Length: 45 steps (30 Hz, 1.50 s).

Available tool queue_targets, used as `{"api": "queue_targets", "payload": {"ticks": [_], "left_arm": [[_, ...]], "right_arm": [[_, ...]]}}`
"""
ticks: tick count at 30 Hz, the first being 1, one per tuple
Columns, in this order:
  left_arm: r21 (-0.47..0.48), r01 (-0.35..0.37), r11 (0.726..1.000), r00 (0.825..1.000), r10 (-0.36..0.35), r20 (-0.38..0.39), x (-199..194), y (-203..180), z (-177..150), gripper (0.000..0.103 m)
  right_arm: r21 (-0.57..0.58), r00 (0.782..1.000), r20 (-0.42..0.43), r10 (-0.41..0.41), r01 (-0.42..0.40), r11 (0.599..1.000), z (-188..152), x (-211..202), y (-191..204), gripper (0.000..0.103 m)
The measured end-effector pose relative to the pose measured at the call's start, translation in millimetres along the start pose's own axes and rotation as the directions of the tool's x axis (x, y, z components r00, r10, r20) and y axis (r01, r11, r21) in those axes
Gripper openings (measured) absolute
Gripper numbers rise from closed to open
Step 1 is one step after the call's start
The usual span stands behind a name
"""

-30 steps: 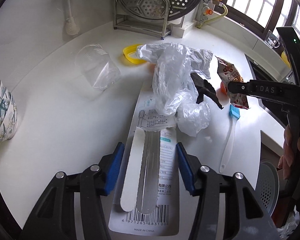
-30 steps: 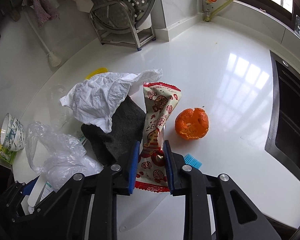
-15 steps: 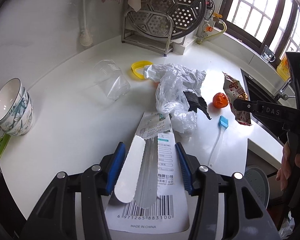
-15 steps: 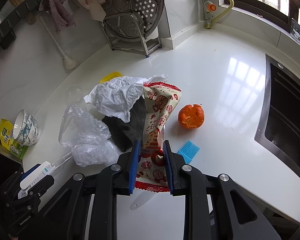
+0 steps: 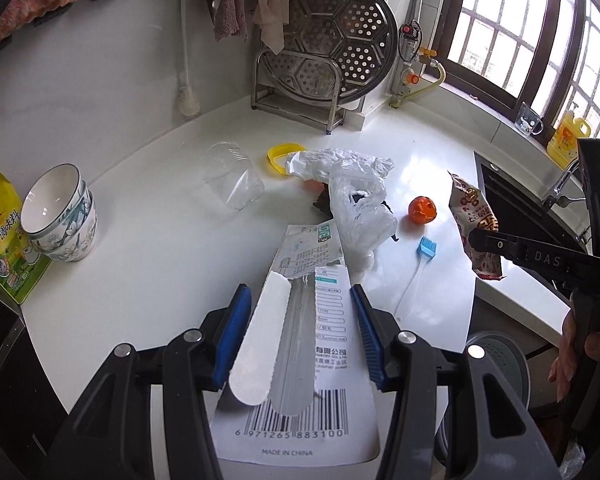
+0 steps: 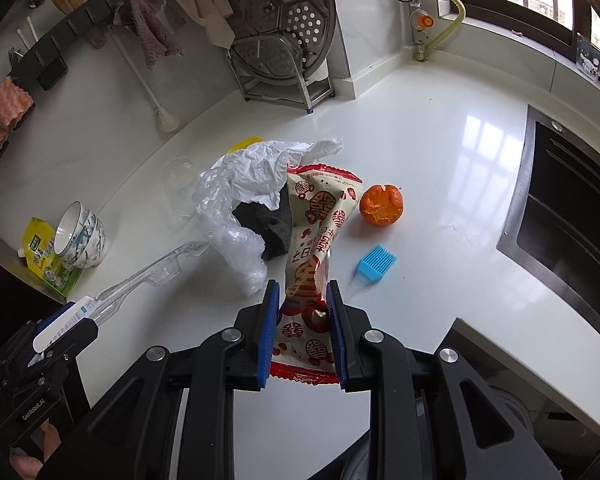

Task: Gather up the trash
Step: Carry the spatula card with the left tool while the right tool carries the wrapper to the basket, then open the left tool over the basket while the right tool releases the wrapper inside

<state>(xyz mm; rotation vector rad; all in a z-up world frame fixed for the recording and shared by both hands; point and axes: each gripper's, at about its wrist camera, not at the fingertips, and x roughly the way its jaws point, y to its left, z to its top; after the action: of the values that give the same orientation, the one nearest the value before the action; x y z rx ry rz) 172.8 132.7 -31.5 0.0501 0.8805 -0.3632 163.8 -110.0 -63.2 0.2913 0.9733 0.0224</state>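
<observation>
My left gripper is shut on a flat card-and-blister package with a barcode, held above the white counter; a crumpled clear plastic bag hangs at its far end. My right gripper is shut on a red-and-cream snack wrapper, lifted off the counter; it also shows in the left wrist view. On the counter lie a white crumpled bag, a dark cloth, an orange peel, a clear plastic cup and a yellow lid.
A blue silicone brush lies near the counter's front edge. Stacked bowls and a yellow-green pouch stand at the left. A steamer rack stands at the back. A black sink is at the right. A round bin sits below the edge.
Both grippers have pulled back and risen from the counter with their loads. The package and hanging clear bag came toward me; the pile looks smaller and farther.
</observation>
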Motion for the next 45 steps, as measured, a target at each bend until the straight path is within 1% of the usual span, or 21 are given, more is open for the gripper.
{"api": "queue_targets", "payload": {"ticks": [7, 13, 21, 25, 30, 33, 35, 38, 43, 44, 45], "left_arm": [[0.011, 0.004, 1.000, 1.000, -0.004, 0.029, -30, -34, -13, 0.049], [0.028, 0.043, 0.999, 0.998, -0.044, 0.042, -50, -79, -32, 0.049], [0.099, 0.134, 0.986, 0.991, -0.135, 0.007, -59, -161, -64, 0.049], [0.136, 0.178, 0.975, 0.984, -0.176, -0.031, -53, -199, -83, 0.049], [0.166, 0.226, 0.960, 0.972, -0.212, -0.101, -34, -241, -105, 0.049], [0.174, 0.231, 0.957, 0.967, -0.207, -0.147, -18, -260, -120, 0.049], [0.180, 0.221, 0.959, 0.966, -0.190, -0.175, -7, -268, -129, 0.049], [0.165, 0.226, 0.960, 0.959, -0.189, -0.211, 8, -275, -139, 0.049], [0.150, 0.219, 0.964, 0.955, -0.180, -0.234, 19, -286, -144, 0.051], [0.150, 0.214, 0.965, 0.957, -0.176, -0.232, 20, -288, -144, 0.051], [0.150, 0.207, 0.967, 0.958, -0.170, -0.230, 19, -289, -145, 0.054]], "right_arm": [[-0.006, 1.000, 0.011, 0.021, -0.021, 1.000, -26, -35, -23, 0.023], [0.007, 1.000, -0.002, 0.016, -0.016, 1.000, -61, -69, -59, 0.023], [0.031, 0.998, -0.057, -0.011, 0.013, 0.999, -119, -103, -114, 0.023], [0.058, 0.995, -0.095, -0.018, 0.023, 0.998, -146, -111, -141, 0.023], [0.087, 0.990, -0.141, -0.009, 0.021, 0.996, -173, -109, -167, 0.023], [0.119, 0.983, -0.181, 0.003, 0.019, 0.993, -190, -99, -182, 0.023], [0.146, 0.978, -0.209, 0.021, 0.010, 0.989, -200, -89, -192, 0.023], [0.182, 0.973, -0.228, 0.048, -0.006, 0.983, -211, -79, -204, 0.023], [0.208, 0.966, -0.252, 0.054, -0.001, 0.978, -218, -64, -217, 0.024], [0.210, 0.966, -0.253, 0.055, -0.001, 0.978, -219, -62, -219, 0.024], [0.211, 0.967, -0.250, 0.055, -0.001, 0.977, -219, -62, -220, 0.025]]}}
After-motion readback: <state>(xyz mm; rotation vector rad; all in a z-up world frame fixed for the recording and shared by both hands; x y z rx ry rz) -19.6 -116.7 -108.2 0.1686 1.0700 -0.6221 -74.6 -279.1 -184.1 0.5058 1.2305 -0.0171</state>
